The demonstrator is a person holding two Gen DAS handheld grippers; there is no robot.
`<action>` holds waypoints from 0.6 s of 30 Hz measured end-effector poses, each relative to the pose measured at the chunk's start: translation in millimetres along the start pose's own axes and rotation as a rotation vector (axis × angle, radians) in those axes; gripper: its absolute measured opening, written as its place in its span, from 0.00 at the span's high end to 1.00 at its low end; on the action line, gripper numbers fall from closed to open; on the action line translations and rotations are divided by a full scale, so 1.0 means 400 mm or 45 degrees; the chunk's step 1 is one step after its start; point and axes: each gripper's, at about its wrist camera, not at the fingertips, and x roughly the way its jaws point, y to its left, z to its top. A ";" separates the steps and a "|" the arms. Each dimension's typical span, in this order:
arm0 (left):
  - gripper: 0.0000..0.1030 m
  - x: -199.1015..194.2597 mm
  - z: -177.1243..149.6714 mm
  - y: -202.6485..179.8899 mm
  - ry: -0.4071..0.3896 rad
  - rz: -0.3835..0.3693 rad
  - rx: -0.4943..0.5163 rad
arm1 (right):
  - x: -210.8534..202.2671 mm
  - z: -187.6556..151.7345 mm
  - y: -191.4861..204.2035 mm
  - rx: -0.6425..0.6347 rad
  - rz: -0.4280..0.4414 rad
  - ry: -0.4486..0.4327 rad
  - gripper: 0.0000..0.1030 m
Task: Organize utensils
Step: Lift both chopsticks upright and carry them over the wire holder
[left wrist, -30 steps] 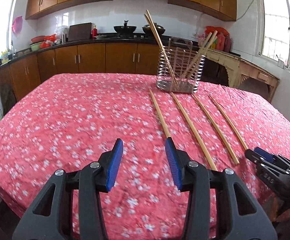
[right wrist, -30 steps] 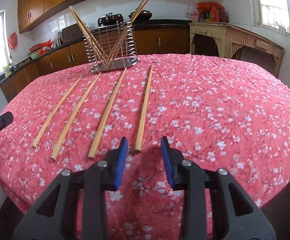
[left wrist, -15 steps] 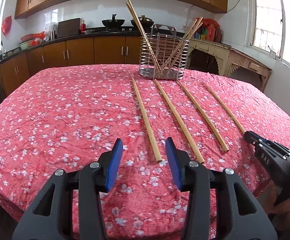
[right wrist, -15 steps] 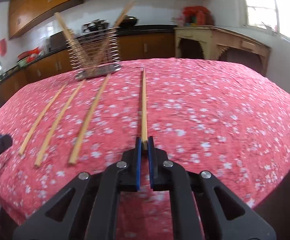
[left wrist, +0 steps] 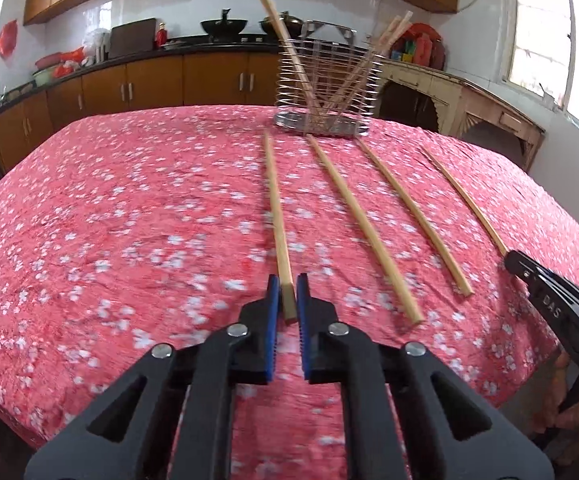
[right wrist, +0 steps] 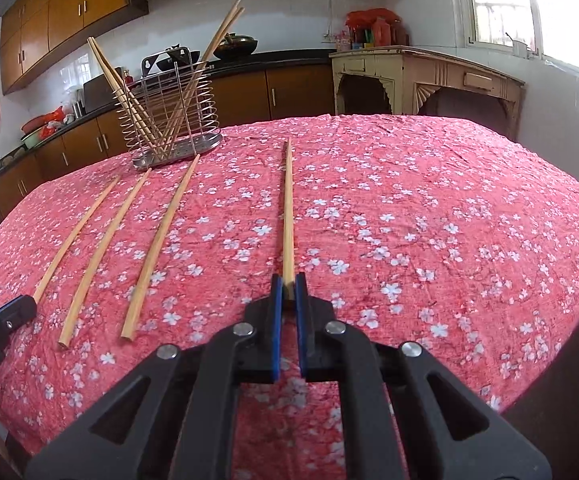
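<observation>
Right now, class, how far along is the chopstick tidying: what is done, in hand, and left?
Done: several chopsticks already stand in the wire holder. In hand: the left tool is shut on the leftmost chopstick, the right tool on the rightmost chopstick, both at their near ends. Left: two middle chopsticks lie untouched on the red tablecloth.
</observation>
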 end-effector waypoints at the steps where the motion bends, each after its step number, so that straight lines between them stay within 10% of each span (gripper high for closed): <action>1: 0.92 0.001 0.002 0.011 -0.002 0.012 -0.007 | 0.000 0.000 -0.001 0.003 0.002 -0.001 0.93; 18: 0.86 -0.017 -0.015 0.038 -0.045 0.016 -0.011 | -0.002 -0.006 0.000 0.010 0.019 -0.018 0.90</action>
